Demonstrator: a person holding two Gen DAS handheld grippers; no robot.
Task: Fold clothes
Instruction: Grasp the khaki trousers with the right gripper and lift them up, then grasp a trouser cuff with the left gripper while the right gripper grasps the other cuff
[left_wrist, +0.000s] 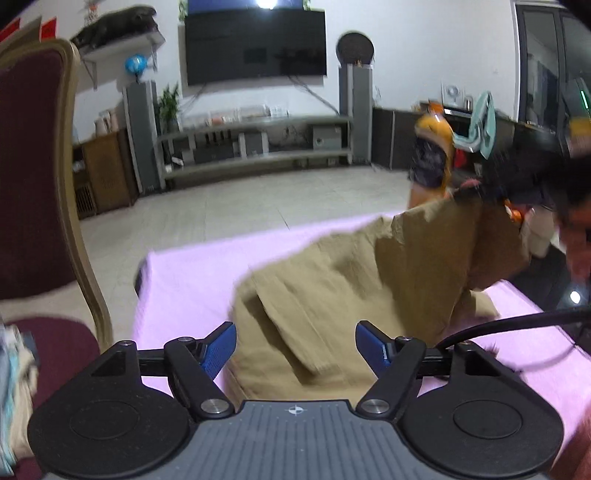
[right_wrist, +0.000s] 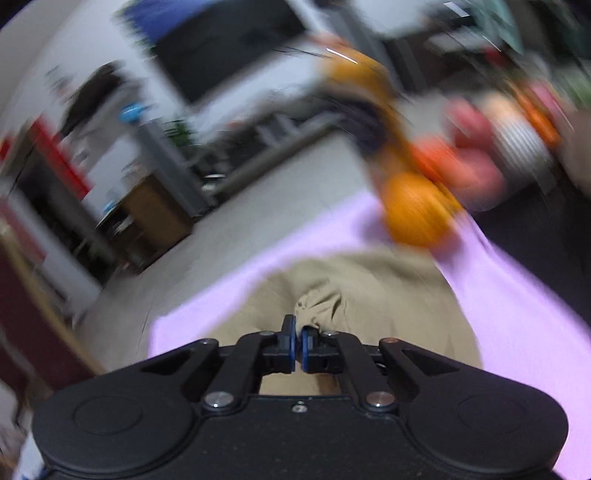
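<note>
A tan garment (left_wrist: 332, 291) lies on the pink cloth-covered table (left_wrist: 184, 273), with its right part lifted into the air at the upper right. My left gripper (left_wrist: 295, 345) is open just above the garment's near edge, its blue pads wide apart with cloth showing between them. In the right wrist view my right gripper (right_wrist: 297, 341) is shut on a bunched pinch of the tan garment (right_wrist: 369, 295), which hangs down and spreads over the pink table (right_wrist: 517, 325). That view is strongly motion-blurred. The right gripper itself appears dark and blurred in the left wrist view at the upper right.
A maroon chair (left_wrist: 33, 177) with a gold frame stands at the left, folded clothes (left_wrist: 14, 387) on its seat. A black cable (left_wrist: 517, 321) crosses the table's right side. Orange and red toys (right_wrist: 413, 210) sit beyond the far table edge. A TV (left_wrist: 255, 46) and shelf unit stand behind.
</note>
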